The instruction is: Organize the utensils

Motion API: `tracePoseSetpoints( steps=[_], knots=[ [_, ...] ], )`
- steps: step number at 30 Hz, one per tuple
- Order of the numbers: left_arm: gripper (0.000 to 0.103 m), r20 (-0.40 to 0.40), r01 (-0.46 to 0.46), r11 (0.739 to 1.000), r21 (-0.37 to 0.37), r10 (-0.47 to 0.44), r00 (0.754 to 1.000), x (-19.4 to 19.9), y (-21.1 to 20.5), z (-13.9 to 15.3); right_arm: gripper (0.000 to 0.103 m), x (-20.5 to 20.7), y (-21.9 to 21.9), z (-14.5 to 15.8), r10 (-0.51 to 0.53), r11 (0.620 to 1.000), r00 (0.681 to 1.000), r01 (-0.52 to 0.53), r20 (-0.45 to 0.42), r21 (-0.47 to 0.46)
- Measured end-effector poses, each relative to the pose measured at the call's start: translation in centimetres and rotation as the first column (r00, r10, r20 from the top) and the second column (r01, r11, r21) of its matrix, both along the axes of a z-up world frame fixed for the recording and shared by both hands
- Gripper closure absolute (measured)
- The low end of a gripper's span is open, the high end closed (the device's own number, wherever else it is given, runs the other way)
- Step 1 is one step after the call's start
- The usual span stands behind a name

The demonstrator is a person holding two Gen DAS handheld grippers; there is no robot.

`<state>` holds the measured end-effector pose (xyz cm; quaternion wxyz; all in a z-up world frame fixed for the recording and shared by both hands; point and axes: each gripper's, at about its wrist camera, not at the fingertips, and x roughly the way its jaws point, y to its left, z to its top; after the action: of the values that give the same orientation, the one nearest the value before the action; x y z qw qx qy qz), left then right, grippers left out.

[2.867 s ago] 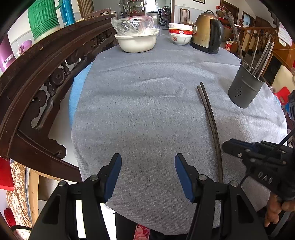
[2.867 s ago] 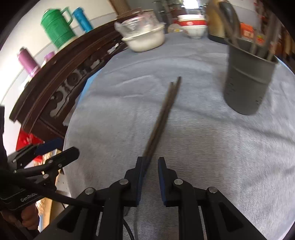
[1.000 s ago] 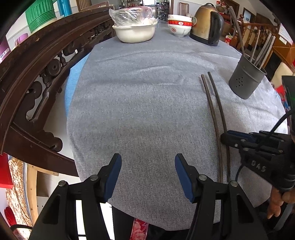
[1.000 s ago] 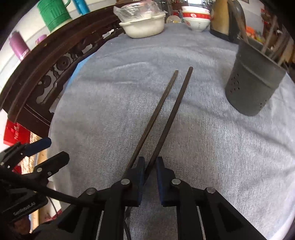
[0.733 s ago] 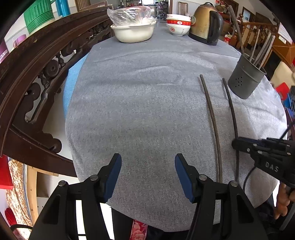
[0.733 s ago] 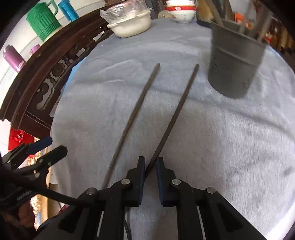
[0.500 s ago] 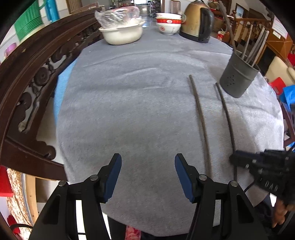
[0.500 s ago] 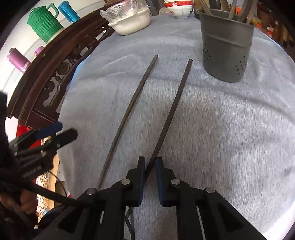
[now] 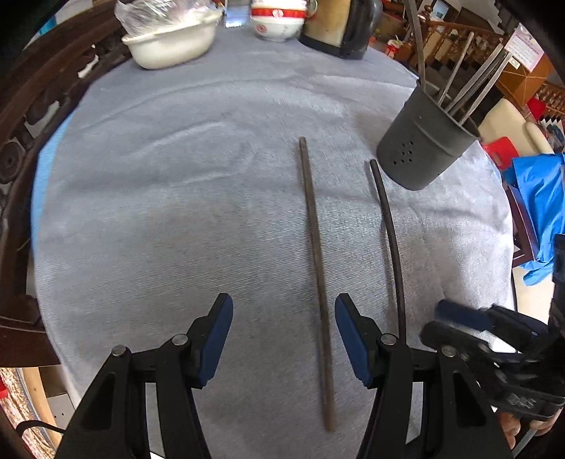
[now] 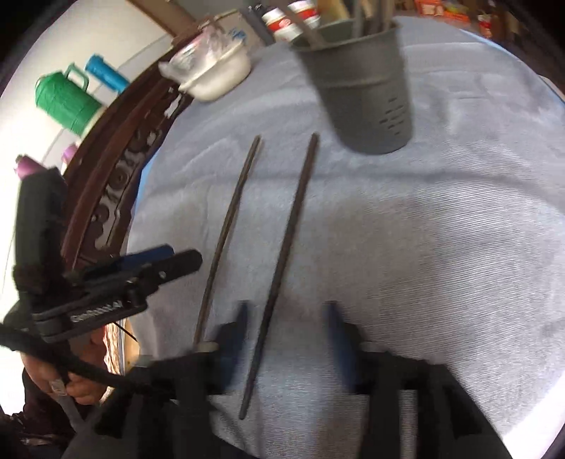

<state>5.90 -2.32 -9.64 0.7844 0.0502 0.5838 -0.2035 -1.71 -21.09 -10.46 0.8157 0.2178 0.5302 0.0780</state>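
Two long dark chopsticks lie apart on the grey cloth. The left chopstick (image 9: pixel 315 268) (image 10: pixel 229 226) runs between my open left gripper's (image 9: pixel 283 339) jaws, nearer the right one. The right chopstick (image 9: pixel 388 229) (image 10: pixel 282 261) lies loose between the wide-open jaws of my right gripper (image 10: pixel 286 339), touching neither. A grey perforated utensil holder (image 9: pixel 422 141) (image 10: pixel 363 91) with several utensils stands beyond the chopstick tips at the right. The right gripper also shows in the left wrist view (image 9: pixel 459 325), and the left gripper in the right wrist view (image 10: pixel 166 261).
A white basin (image 9: pixel 169 42) with a plastic bag, a red-rimmed bowl (image 9: pixel 277 21) and a kettle (image 9: pixel 339 28) stand at the table's far end. A carved wooden chair back (image 9: pixel 21 106) curves along the left. A green jug (image 10: pixel 67 102) sits behind it.
My right gripper has opened and let go of the right chopstick, which now lies on the cloth. My left gripper has moved right, over the left chopstick. The two chopsticks were separated earlier.
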Motion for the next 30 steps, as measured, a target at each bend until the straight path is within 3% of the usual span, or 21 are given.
tracePoseSetpoints(
  steps=[3,6,7,11,13,15,30],
  knots=[
    [0.042,-0.012,0.010,1.000,0.001,-0.010,1.000,0.4,-0.8,-0.5,0.044,-0.4,-0.8,0.0,-0.045,0.998,0.999,0.045,0.019,-0.047],
    [0.045,-0.023,0.021,1.000,-0.021,-0.022,1.000,0.5,-1.2,-0.7,0.064,-0.4,-1.2,-0.3,-0.062,0.996,0.998,0.063,0.015,-0.062],
    [0.049,-0.024,0.027,0.999,-0.028,-0.027,0.999,0.5,-1.4,-0.8,0.064,-0.5,-1.5,-0.4,-0.064,0.996,0.998,0.064,0.009,-0.067],
    [0.083,-0.042,0.033,0.999,-0.034,-0.035,0.999,0.8,-1.7,-1.6,0.065,-0.6,-2.0,-0.8,-0.073,0.994,0.997,0.073,0.005,-0.085],
    [0.085,-0.026,0.041,0.998,-0.039,-0.042,0.999,0.7,-1.8,-1.6,0.065,-0.5,-1.9,-0.8,-0.073,0.993,0.997,0.073,0.007,-0.091],
    [0.094,-0.036,0.050,0.997,-0.055,-0.052,0.998,0.7,-1.9,-1.8,0.065,-0.2,-1.7,-0.9,-0.071,0.993,0.997,0.071,0.008,-0.096],
    [0.096,-0.049,0.062,0.996,-0.068,-0.065,0.997,-2.3,-0.6,-1.6,0.064,0.4,-0.9,-0.9,-0.050,0.989,0.999,0.052,0.015,-0.140]
  ],
)
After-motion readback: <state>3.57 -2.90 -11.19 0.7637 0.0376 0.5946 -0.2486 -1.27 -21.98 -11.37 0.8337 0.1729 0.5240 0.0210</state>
